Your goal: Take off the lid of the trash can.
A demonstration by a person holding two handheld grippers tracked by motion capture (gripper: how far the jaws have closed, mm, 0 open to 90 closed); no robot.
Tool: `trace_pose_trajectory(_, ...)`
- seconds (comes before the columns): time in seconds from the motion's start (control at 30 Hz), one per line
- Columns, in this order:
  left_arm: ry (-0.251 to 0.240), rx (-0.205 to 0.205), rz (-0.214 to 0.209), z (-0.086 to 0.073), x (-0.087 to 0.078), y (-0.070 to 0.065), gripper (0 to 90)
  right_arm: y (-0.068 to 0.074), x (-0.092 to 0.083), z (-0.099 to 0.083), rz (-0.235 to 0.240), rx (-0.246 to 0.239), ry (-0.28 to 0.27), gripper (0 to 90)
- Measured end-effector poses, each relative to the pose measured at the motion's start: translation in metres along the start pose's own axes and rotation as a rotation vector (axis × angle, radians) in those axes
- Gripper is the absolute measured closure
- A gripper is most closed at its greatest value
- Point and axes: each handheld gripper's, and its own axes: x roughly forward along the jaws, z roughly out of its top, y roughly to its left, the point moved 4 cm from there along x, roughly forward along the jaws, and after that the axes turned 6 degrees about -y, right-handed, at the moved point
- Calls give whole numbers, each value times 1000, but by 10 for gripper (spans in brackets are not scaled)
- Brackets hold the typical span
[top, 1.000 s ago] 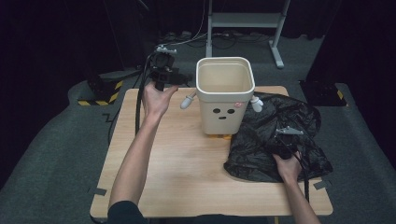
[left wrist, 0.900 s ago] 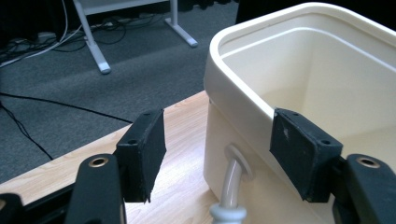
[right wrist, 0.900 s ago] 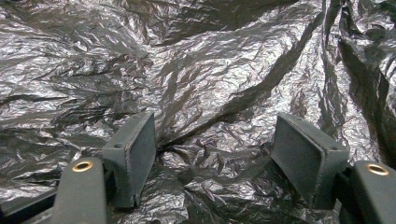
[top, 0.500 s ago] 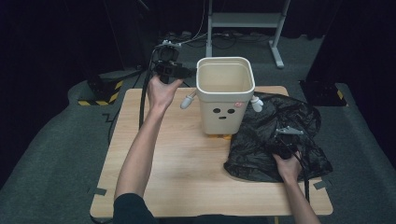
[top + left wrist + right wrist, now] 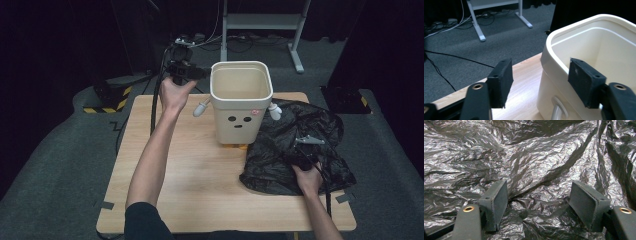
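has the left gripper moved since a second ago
Yes: the left gripper has shifted up and right in the high view, closer to the rim of the cream plastic bin.

In the high view, the black bag (image 5: pixel 295 145) is covering the table's (image 5: pixel 200 180) right rear corner and hiding the right tool's (image 5: pixel 305 156) tips. In the left tool view, the picture's right edge is cutting off the bin (image 5: pixel 584 50).

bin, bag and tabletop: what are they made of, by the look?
Bin: probably moulded plastic, cream, smooth with a soft sheen; one-piece rolled rim, printed face.
Bag: thin black plastic film, glossy; dense crinkles catch the light.
Tabletop: pale wood or wood-look laminate, matt; straight grain lines show, but which one I can't tell.
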Motion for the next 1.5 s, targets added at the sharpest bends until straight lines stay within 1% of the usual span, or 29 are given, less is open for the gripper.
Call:
trace_pose_trajectory(0.13,8,8,0,5,2,-2,372,0,0,0,2,-2,1,305)
trace_pose_trajectory(0.27,19,38,4,13,9,-9,366,1,1,1,7,-6,0,306)
trace_pose_trajectory(0.3,23,50,8,14,12,-12,367,1,1,1,8,-7,1,306)
trace_pose_trajectory(0.37,26,60,5,16,18,-16,378,1,2,1,11,-6,1,307)
trace_pose_trajectory(0.5,45,71,6,13,32,-22,429,2,2,1,17,-7,0,307)
trace_pose_trajectory(0.57,49,67,5,11,37,-21,450,2,2,2,21,-11,2,308)
trace_pose_trajectory(0.67,43,47,1,10,42,-19,491,2,2,1,22,-14,3,308)
trace_pose_trajectory(0.73,48,42,2,9,45,-18,522,2,2,2,25,-16,3,308)
trace_pose_trajectory(0.77,50,44,13,9,46,-17,536,2,2,2,26,-17,3,308)
trace_pose_trajectory(0.8,46,42,15,9,47,-17,555,3,2,2,27,-17,3,308)
trace_pose_trajectory(0.87,33,43,15,8,47,-17,586,3,2,2,32,-17,3,308)
trace_pose_trajectory(1.0,47,50,17,5,52,-19,643,4,3,2,38,-24,2,309)
trace_pose_trajectory(1.13,33,51,17,5,53,-19,692,4,3,2,40,-27,2,308)
trace_pose_trajectory(1.23,35,56,30,5,53,-19,708,4,3,2,41,-27,2,308)
trace_pose_trajectory(1.4,27,51,35,5,53,-19,751,4,3,2,43,-28,2,309)
trace_pose_trajectory(1.5,30,57,45,5,53,-20,758,4,3,2,44,-28,2,308)
